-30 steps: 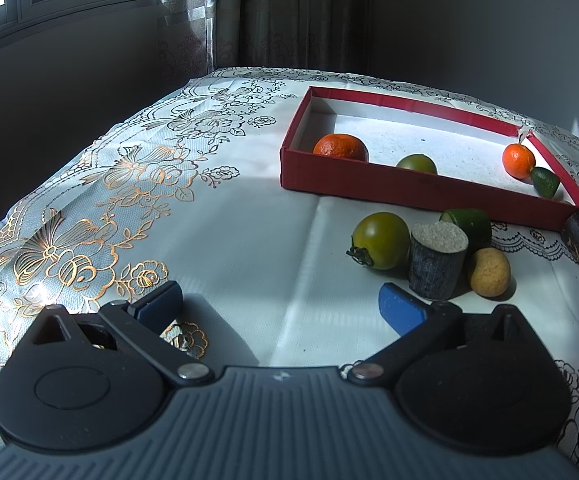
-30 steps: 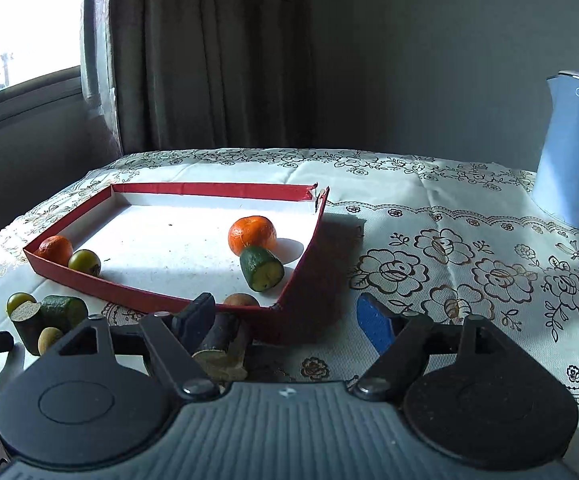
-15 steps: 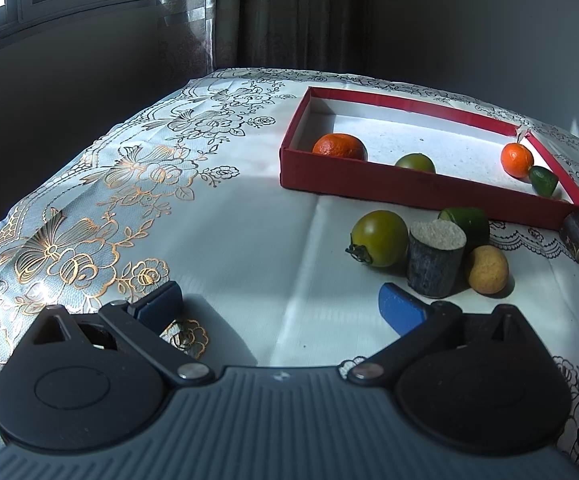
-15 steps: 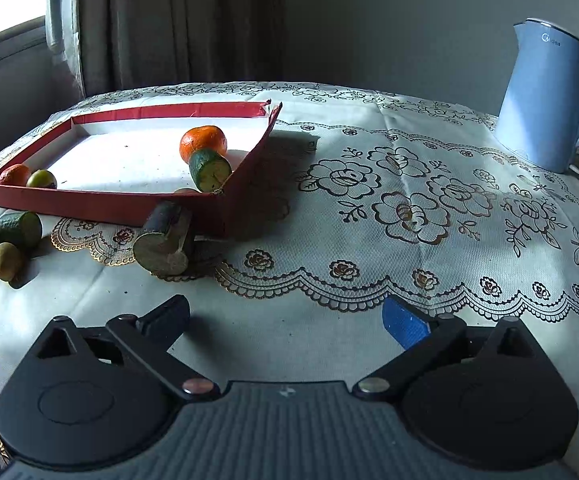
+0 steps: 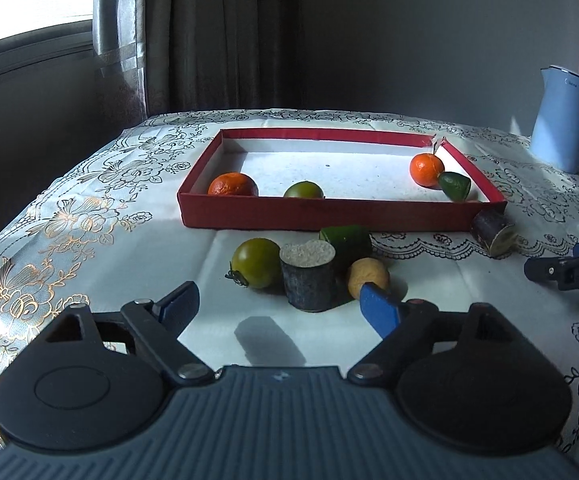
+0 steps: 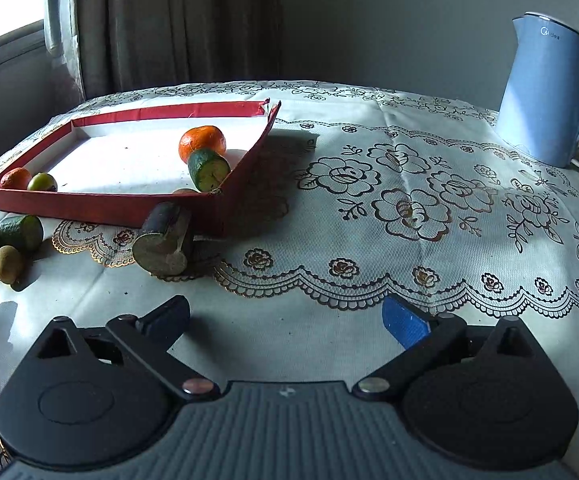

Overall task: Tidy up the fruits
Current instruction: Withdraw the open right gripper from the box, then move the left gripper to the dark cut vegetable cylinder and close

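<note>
Reading from the left, your red tray already holds an orange in its near-left corner, with a small green fruit just beside it. At its far right end sit a second orange and a cut green piece, touching each other. By the look of it, you are roughly halfway through.

Four pieces are left in a tight cluster on the tablecloth, just in front of the tray: a green tomato, a dark stub standing on end, a green chunk behind it, and a small yellow fruit. Further right, a dark stub lying on its side rests against the tray's near-right corner, outside it. A blue kettle stands well apart on the far right.

Your left tongs have just been closing a little, yet they stand wide. Nothing is between the jaws; the upright stub and yellow fruit lie just ahead of them, untouched.

Your right tongs have just been opening and are now spread as wide as they go, empty over bare cloth. The fallen stub sits ahead and to their left, apart from both fingers.
</note>
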{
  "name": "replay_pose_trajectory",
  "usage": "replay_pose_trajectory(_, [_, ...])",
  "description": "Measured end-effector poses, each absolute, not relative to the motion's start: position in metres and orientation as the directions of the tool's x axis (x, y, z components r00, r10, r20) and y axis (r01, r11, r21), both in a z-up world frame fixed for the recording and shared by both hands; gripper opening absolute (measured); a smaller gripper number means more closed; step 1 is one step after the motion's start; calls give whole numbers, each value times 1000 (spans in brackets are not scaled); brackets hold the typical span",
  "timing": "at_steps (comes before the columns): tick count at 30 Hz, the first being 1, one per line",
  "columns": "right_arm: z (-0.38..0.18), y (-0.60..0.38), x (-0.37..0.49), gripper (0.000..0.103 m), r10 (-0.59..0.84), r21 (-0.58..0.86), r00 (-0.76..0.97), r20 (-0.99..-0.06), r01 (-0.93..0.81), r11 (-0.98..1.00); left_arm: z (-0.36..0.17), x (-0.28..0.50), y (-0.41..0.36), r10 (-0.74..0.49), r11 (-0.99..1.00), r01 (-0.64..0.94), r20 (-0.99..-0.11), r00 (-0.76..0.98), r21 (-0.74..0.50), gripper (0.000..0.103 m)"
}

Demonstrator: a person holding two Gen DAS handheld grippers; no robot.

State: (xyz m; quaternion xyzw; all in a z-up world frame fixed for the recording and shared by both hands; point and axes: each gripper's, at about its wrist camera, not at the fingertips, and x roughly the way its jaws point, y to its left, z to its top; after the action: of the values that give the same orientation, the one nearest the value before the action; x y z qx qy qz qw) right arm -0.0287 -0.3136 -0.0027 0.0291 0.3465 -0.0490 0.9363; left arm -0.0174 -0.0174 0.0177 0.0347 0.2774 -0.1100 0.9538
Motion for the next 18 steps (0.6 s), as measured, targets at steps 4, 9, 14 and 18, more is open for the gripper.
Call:
replay_pose_trajectory(4, [-2,-314,-28,103,-71,21,755,-652,111,994,15,-12,-26,-214,967,254,-534,818,2,78])
replay_pose_trajectory(9, [-2,-314,-28,103,-70,22,755,-651,111,994,14,-2,-25,-197,976,218,-526,827,-22,75])
replay_pose_trajectory(14, [-2,-314,-28,103,-71,21,755,-652,111,994,11,8,-23,-160,983,181,-541,826,-15,67])
replay_pose_trajectory(18, [-2,-313,-28,103,-69,23,756,-651,111,994,10,13,-22,-156,985,168,-543,825,-28,65])
